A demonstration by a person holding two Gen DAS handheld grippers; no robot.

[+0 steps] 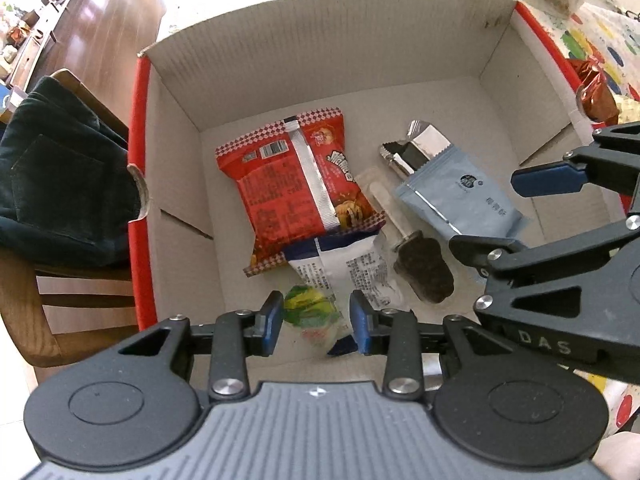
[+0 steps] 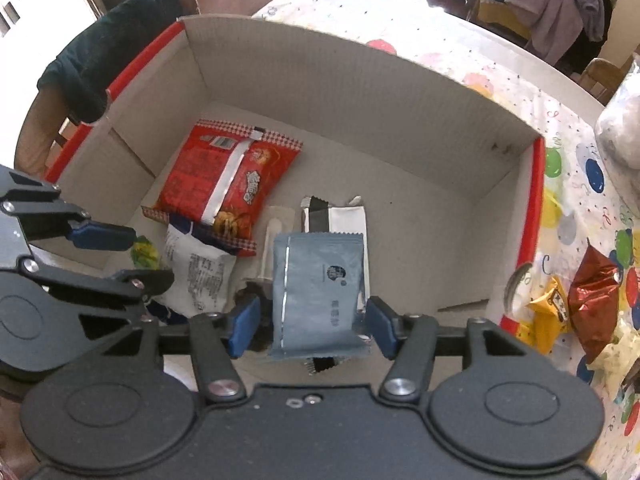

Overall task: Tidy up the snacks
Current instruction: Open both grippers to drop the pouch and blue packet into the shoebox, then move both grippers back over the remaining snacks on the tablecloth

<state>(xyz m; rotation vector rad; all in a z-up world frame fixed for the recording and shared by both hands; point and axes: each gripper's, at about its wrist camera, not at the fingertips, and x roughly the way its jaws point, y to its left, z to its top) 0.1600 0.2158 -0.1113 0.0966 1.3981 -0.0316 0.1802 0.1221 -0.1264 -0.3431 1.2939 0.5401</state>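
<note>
A cardboard box (image 1: 320, 48) with red outer sides holds several snacks: a red packet (image 1: 296, 184), a white and blue packet (image 1: 348, 264), a chocolate ice-cream bar in clear wrap (image 1: 424, 276), a pale blue packet (image 1: 464, 200) and a silver one (image 1: 420, 148). My left gripper (image 1: 318, 322) is open over the box's near side, its fingers either side of a small green and yellow snack (image 1: 310, 308) lying below. My right gripper (image 2: 312, 328) is open above the pale blue packet (image 2: 320, 284), which lies in the box.
The box (image 2: 360, 80) stands on a table with a dotted cloth (image 2: 580, 184). A brown foil packet (image 2: 596, 300) and a yellow one (image 2: 550, 316) lie right of the box. A wooden chair with dark clothing (image 1: 52, 176) stands at the left.
</note>
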